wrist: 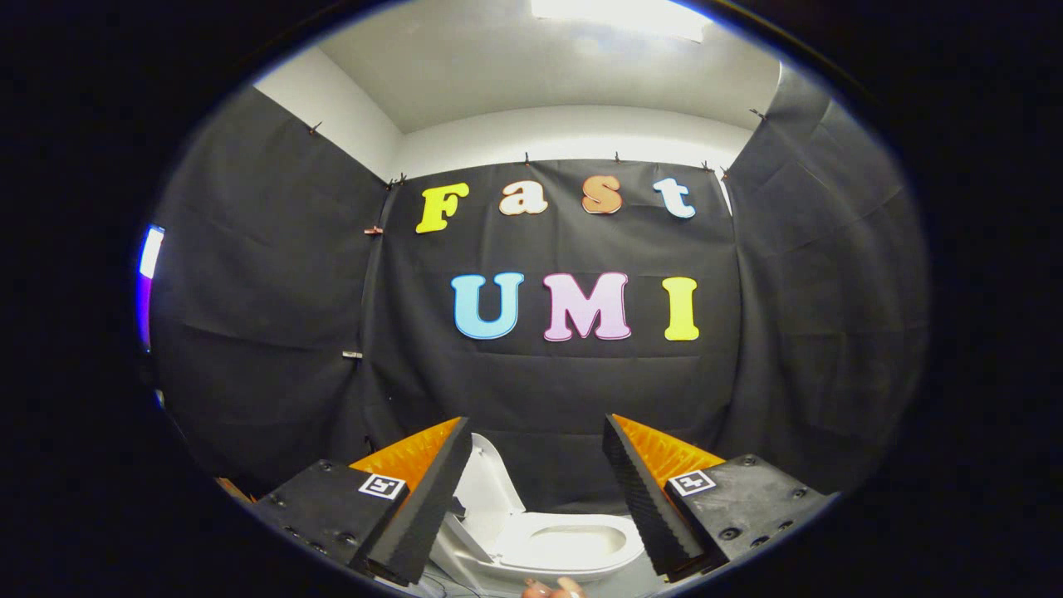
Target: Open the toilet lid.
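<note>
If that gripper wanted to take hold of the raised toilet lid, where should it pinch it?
Probably the lid's free upper edge, coming from the front over the bowl. The lid stands upright, so its thin rim would likely fit between the open gripper's fingers; its lower end sits at the hinge.

The toilet is seen between the parted, empty jaws of the gripper, its lid raised upright.

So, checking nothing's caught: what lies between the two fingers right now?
In the gripper view the open fingers grip nothing; in the gap, beyond them, stands the toilet with its lid already raised.
</note>
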Demonstrator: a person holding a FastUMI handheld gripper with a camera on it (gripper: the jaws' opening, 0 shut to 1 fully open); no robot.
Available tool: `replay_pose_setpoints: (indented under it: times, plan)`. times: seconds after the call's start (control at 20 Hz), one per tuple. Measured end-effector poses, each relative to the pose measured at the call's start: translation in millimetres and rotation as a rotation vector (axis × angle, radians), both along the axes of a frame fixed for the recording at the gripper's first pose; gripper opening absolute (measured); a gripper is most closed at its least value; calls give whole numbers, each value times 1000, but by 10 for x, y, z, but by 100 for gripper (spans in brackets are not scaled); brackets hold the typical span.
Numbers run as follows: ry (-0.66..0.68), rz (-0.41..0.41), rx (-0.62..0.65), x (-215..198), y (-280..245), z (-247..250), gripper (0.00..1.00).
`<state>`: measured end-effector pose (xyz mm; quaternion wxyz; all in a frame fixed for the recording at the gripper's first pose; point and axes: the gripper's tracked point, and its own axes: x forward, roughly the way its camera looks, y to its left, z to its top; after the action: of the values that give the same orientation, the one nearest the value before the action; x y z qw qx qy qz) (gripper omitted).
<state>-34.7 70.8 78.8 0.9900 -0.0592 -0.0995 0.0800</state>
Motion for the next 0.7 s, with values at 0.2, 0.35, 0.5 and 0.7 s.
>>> replay_pose_setpoints:
  times: [0.2,0.35,0.5,0.7]
  plan:
    - [39,-75,-37,25,-175,-84,99]
    - [42,-92,-44,29,-217,-84,99]
    - [43,-92,-46,28,-232,-86,99]
    - [61,-79,-23,37,-255,-147,99]
